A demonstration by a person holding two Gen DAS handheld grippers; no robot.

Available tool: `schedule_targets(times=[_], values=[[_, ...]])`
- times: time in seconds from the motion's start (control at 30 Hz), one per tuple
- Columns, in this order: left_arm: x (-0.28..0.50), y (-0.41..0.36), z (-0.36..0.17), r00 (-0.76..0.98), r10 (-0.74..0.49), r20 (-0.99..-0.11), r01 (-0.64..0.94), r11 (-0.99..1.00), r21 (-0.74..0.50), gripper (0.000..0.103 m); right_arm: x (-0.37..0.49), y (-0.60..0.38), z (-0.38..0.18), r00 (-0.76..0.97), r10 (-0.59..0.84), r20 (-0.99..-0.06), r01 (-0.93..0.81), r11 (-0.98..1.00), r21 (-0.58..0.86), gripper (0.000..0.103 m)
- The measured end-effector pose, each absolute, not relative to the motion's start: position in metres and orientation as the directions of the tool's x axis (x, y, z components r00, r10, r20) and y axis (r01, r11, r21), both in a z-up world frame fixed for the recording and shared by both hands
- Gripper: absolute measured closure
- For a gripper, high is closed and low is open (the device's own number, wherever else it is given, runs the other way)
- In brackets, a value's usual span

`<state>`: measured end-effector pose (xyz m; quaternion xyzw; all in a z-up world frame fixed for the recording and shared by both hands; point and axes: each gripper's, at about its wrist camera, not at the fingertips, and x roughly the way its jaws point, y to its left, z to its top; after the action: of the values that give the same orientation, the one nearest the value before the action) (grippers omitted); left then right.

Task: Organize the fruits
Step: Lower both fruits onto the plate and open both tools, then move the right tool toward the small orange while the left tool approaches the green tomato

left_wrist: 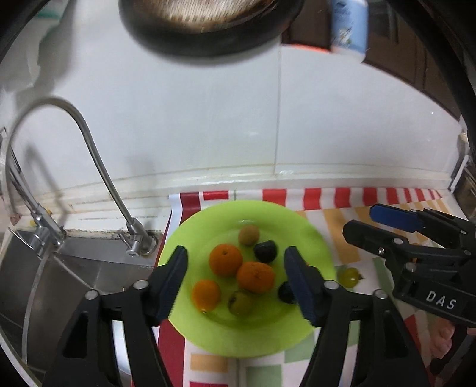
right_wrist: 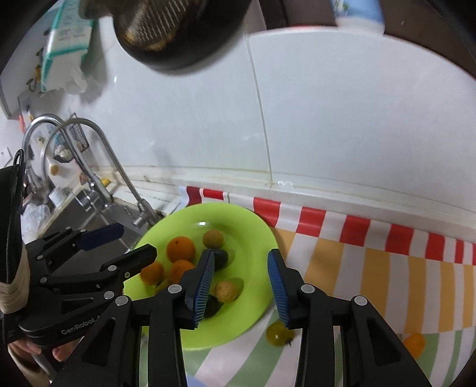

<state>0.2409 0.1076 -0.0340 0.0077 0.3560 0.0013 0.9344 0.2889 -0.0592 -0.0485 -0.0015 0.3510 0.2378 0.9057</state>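
A lime green plate point(left_wrist: 306, 235) point(right_wrist: 255, 235) lies on a striped cloth and holds three oranges point(left_wrist: 225, 259) point(right_wrist: 180, 249), dark fruits point(left_wrist: 265, 251) point(right_wrist: 221, 258) and small yellow-green fruits point(left_wrist: 248, 234) point(right_wrist: 213, 238). My left gripper point(left_wrist: 236, 265) hovers open above the plate with nothing between its fingers. My right gripper point(right_wrist: 241, 269) is open over the plate's right half, also holding nothing. A yellow-green fruit point(left_wrist: 349, 277) point(right_wrist: 279, 334) rests on the cloth just off the plate's right rim. An orange fruit point(right_wrist: 414, 343) lies further right on the cloth.
A steel sink point(left_wrist: 74, 277) with curved taps point(left_wrist: 89, 143) point(right_wrist: 98, 154) sits left of the plate. A white tiled wall point(left_wrist: 223, 119) rises behind. A dark round pan point(left_wrist: 208, 26) hangs overhead. The striped cloth point(right_wrist: 372, 268) stretches to the right.
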Motion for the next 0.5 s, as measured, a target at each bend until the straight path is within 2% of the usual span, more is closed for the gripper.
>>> schedule_targets(times=[0.03, 0.1, 0.17, 0.27, 0.3, 0.5], values=[[0.235, 0.104, -0.029, 0.758, 0.011, -0.652, 0.005, 1.000, 0.023, 0.035, 0.284, -0.061, -0.046, 0.651, 0.427, -0.627, -0.429, 0.889, 0.159, 0.048], [0.224, 0.097, -0.020, 0.775, 0.018, -0.632, 0.004, 0.999, 0.034, 0.030, 0.272, -0.068, -0.041, 0.673, 0.415, -0.612, -0.421, 0.896, 0.144, 0.048], [0.215, 0.092, -0.013, 0.790, 0.016, -0.613, 0.007, 0.999, 0.034, 0.030, 0.263, -0.077, -0.037, 0.686, 0.404, -0.605, -0.405, 0.903, 0.144, 0.048], [0.197, 0.081, -0.002, 0.815, 0.025, -0.579, -0.002, 0.999, 0.040, 0.020, 0.250, -0.092, -0.030, 0.703, 0.392, -0.593, -0.383, 0.912, 0.148, 0.046], [0.192, 0.078, 0.000, 0.821, 0.025, -0.570, -0.003, 0.999, 0.039, 0.017, 0.246, -0.096, -0.028, 0.709, 0.387, -0.589, -0.377, 0.914, 0.146, 0.043], [0.163, 0.058, 0.007, 0.837, 0.002, -0.548, 0.004, 1.000, 0.010, 0.016, 0.214, -0.121, -0.009, 0.768, 0.334, -0.547, -0.334, 0.937, 0.103, 0.039]])
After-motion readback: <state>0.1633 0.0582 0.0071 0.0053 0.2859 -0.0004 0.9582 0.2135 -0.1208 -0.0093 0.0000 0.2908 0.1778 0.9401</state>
